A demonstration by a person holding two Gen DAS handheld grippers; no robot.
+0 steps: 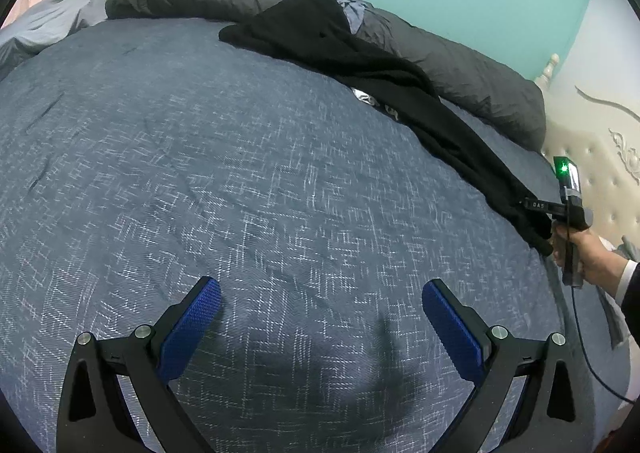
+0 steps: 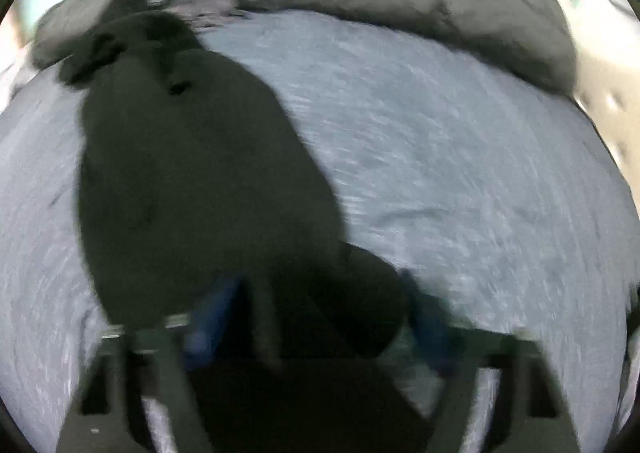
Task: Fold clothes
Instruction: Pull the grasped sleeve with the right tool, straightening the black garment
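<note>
black garment (image 1: pixel 360 65) on bed (image 1: pixel 200 173), left gripper (image 1: pixel 322 317) wide, empty, right gripper (image 1: pixel 532 205) pinching garment

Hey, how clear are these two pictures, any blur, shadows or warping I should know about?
Left wrist view: sharp, with fisheye bulging of the bed cover; a soft shadow lies between the open left gripper jaws; a green light glows on the right gripper. Right wrist view: heavily motion-blurred, the black garment a dark smear, the jaws too smeared to read.
</note>
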